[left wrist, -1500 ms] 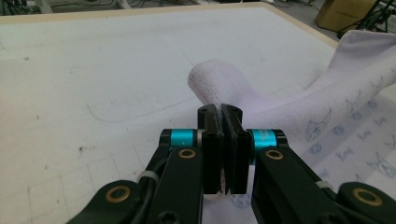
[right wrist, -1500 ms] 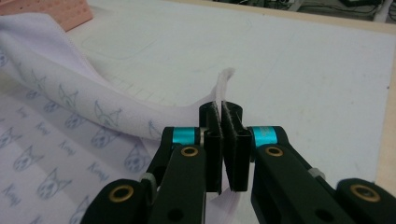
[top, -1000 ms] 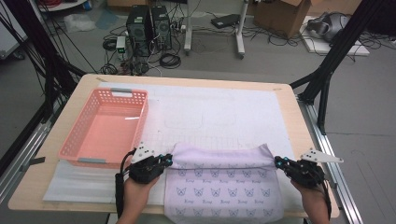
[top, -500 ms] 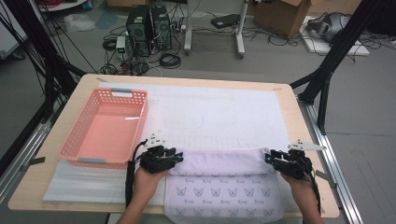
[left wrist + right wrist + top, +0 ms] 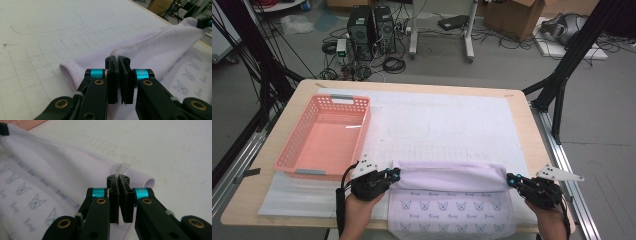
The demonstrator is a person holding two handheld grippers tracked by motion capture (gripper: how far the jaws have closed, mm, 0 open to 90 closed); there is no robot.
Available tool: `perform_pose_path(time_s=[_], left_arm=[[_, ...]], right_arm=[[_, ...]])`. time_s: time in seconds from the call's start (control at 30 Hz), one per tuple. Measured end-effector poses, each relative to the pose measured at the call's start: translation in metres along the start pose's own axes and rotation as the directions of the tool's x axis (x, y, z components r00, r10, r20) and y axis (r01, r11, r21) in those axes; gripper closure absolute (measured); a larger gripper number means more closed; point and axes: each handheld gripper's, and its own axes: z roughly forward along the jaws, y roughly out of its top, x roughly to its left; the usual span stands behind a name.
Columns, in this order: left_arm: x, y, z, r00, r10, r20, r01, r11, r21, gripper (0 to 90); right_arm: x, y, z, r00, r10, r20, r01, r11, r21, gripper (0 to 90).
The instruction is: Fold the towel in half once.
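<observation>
Left tool [image 5: 394, 175]: I see its jaws pressed together, pointing toward my right, low over the bench
Right tool [image 5: 512, 180]: jaws pressed together, pointing toward my left
Forearms: both enter from the near edge, well apart
</observation>
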Motion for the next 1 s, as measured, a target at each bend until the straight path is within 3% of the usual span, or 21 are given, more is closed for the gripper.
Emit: perform_pose_path(time_s=[0.2, 0.4, 0.43, 0.47, 0.53, 0.6, 0.67, 0.77, 0.87, 1.0], left_arm=[[-0.007, -0.018, -0.014, 0.9998, -0.003, 0.018, 0.002, 0.9993, 0.038, 85.4], [-0.007, -0.030, -0.011, 0.9985, -0.021, 0.051, 0.016, 0.9949, 0.100, 83.9], [-0.007, -0.030, -0.010, 0.9981, -0.027, 0.056, 0.022, 0.9949, 0.099, 78.4], [-0.007, -0.028, -0.010, 0.9977, -0.034, 0.058, 0.028, 0.9956, 0.090, 67.9], [-0.007, -0.023, -0.010, 0.9988, -0.023, 0.042, 0.020, 0.9981, 0.059, 48.2], [-0.003, -0.015, -0.010, 0.9995, -0.021, 0.026, 0.020, 0.9997, 0.017, 42.0], [0.003, -0.009, -0.008, 0.9995, -0.029, 0.010, 0.029, 0.9996, -0.004, 41.4], [0.015, -0.002, 0.002, 0.9993, -0.037, -0.006, 0.037, 0.9993, 0.006, 47.3], [0.026, 0.001, 0.015, 0.9983, -0.057, -0.016, 0.057, 0.9981, 0.024, 50.8], [0.037, 0.004, 0.028, 0.9953, -0.081, -0.053, 0.084, 0.9953, 0.049, 52.3]], right_arm=[[0.011, -0.016, -0.013, 0.9998, -0.014, -0.013, 0.014, 0.999, 0.035, 87.4], [0.011, -0.040, -0.010, 0.9995, 0.024, -0.019, -0.021, 0.991, 0.134, 87.0], [0.010, -0.042, -0.009, 0.9992, 0.031, -0.026, -0.027, 0.990, 0.142, 84.8], [0.010, -0.042, -0.010, 0.9991, 0.036, -0.023, -0.033, 0.990, 0.139, 75.5], [0.009, -0.038, -0.013, 0.9990, 0.046, 0.003, -0.046, 0.994, 0.099, 65.0], [0.007, -0.032, -0.016, 0.9986, 0.052, 0.009, -0.052, 0.998, 0.043, 64.1], [0.004, -0.025, -0.015, 0.9990, 0.038, 0.022, -0.038, 0.999, 0.015, 66.4], [-0.002, -0.016, -0.001, 0.9991, 0.001, 0.043, -0.002, 1.000, 0.029, 73.0], [-0.008, -0.007, 0.022, 0.9993, -0.016, 0.035, 0.014, 0.998, 0.061, 78.5], [-0.020, -0.001, 0.055, 0.9986, -0.010, 0.052, 0.003, 0.992, 0.123, 80.3]])
